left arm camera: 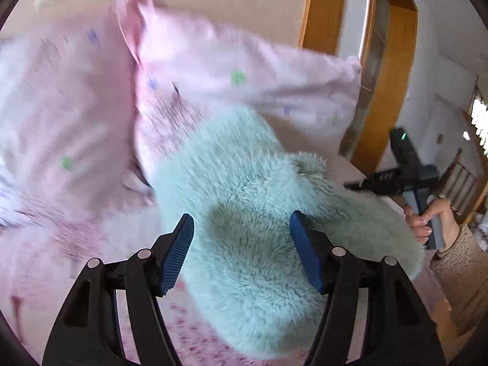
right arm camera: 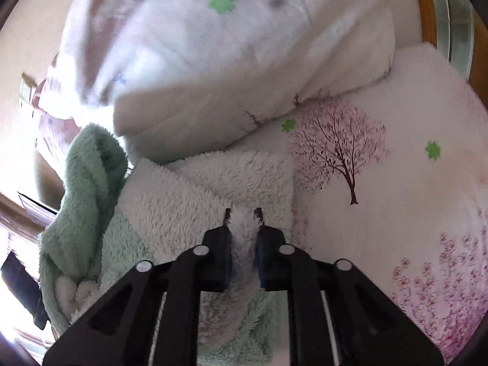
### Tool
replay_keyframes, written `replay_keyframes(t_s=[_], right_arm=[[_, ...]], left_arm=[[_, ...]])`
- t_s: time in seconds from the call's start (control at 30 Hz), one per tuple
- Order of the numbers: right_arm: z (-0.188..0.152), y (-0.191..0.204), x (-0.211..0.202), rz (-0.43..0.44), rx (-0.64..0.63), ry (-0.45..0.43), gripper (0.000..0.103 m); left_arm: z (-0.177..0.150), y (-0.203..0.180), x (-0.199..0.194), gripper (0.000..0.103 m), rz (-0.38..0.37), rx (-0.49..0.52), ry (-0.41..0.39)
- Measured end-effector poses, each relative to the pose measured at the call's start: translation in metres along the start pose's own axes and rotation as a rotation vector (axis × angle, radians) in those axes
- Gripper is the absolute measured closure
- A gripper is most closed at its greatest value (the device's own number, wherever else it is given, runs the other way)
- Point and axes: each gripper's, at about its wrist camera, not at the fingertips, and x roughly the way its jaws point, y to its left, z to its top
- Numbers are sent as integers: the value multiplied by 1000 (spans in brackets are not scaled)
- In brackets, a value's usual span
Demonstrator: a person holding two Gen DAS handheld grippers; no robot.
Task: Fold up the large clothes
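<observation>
A fluffy mint-green garment point(left arm camera: 244, 213) lies bunched on the bed. My left gripper point(left arm camera: 242, 225) is open, its blue pads on either side of the fleece, just above it. In the right wrist view the same garment point(right arm camera: 170, 201) shows pale fleece with a green sleeve hanging at the left. My right gripper point(right arm camera: 243, 213) is shut on a fold of the fleece, which bulges between its fingers. The right gripper point(left arm camera: 405, 180) also shows in the left wrist view, held in a hand at the garment's far right edge.
A pink pillow point(left arm camera: 244, 73) with small flower prints lies behind the garment, and a pink duvet point(left arm camera: 61, 106) beside it. The bed sheet point(right arm camera: 381, 198) has a cherry-tree print. A wooden headboard point(left arm camera: 381, 76) stands at the right.
</observation>
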Motion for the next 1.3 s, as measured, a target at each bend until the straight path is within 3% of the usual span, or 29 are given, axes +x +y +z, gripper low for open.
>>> replay_keyframes(t_s=[0.07,0.1,0.13,0.2,0.3,0.37,0.47,0.5,0.53,0.57,0.63,0.7,0.8,0.83,0.93,1.1,1.2,1.3], right_arm=[[3,13,-19,-5,-44,-75,44],[3,24,-33,32,-60,-123,25],[3,36,-44,84,-80,-148,20],[2,61,-49,196,-117,-114,19],[-2,94,-19,300,-116,46,19],[-4,105,11,322,-73,166,19],[-8,111,45,330,-15,263,21],[-10,113,52,339,-6,275,29],[-12,116,55,349,-12,269,54],[-15,118,56,363,-24,263,68],[-18,120,47,378,-46,218,85],[-18,122,22,368,-81,132,88],[-14,115,-24,360,-117,10,89],[-13,112,-36,355,-122,-15,89],[-16,87,-79,297,-133,-105,89],[-29,31,-87,198,-79,-104,89],[-42,8,-61,134,-50,-60,89],[-50,-10,-37,128,-19,-10,89]], left_arm=[[-7,-13,17,38,-40,9,10],[-10,-19,19,38,-55,20,8],[-12,-23,23,38,-62,35,5],[-15,-38,28,38,-56,85,-5],[-16,-55,29,38,-51,127,-11],[-19,-59,29,38,-42,136,-14],[-25,-62,27,38,-27,147,-18],[-26,-62,27,38,-23,150,-18],[-26,-62,26,38,-16,151,-18],[-26,-62,25,38,-7,149,-17],[-25,-60,21,38,8,131,-21],[-22,-57,11,37,-3,99,-39],[-13,-50,-14,27,-34,35,-119],[-8,-49,-25,24,-17,28,-163],[1,-51,-35,21,13,46,-189],[8,-68,-20,21,26,80,-157],[12,-82,-5,21,28,95,-129],[18,-97,8,21,66,136,-117]])
